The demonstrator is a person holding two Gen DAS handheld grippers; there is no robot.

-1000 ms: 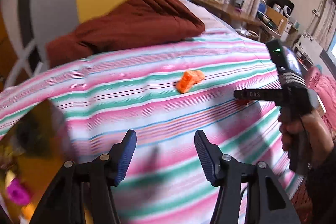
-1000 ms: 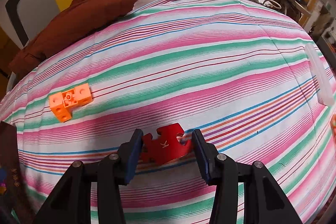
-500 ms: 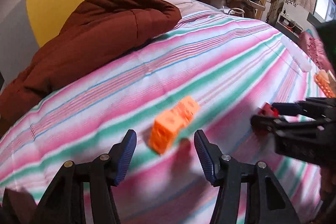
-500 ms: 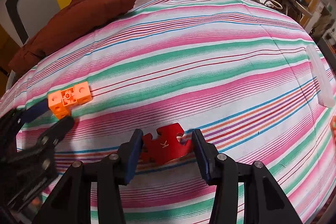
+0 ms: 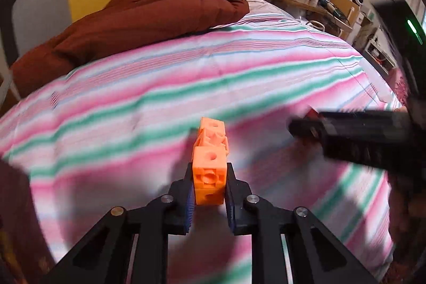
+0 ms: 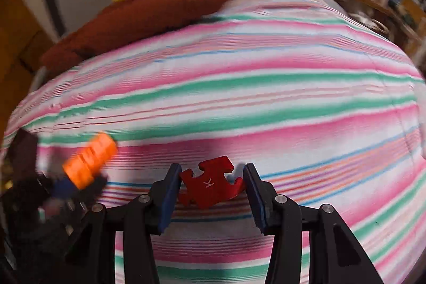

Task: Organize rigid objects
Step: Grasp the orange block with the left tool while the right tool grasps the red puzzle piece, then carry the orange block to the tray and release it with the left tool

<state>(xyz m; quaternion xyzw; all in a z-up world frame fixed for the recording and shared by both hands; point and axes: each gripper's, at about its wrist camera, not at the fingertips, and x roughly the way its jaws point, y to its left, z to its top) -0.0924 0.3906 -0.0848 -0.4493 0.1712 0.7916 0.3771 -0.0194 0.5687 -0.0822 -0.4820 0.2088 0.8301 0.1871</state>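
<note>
Between my left gripper's (image 5: 209,186) blue pads sits the orange block piece (image 5: 210,164) — the jaws have just been closing and now both pads press on its near cube, so I read it as clamped. The piece is several small cubes joined in a bent row, running away from the fingers over the striped bedspread (image 5: 133,103); whether its far end touches the cloth I cannot tell, since the picture is smeared. From my right wrist camera the same piece shows low on the left as a blurred orange streak poking out of the dark left gripper. My right gripper (image 6: 210,186) holds the red puzzle-shaped piece (image 6: 210,184), a flat tile with a pale mark on its face; its side tabs reach both pads, and it lies just above the bedspread's pink and blue lines. In the left view that right gripper comes in from the right edge as a dark bar, near the orange piece but apart from it. Behind everything a brown quilted jacket (image 5: 138,17) lies heaped at the head of the bed. Of containers I can make out none clearly — both pieces are in the grippers.
</note>
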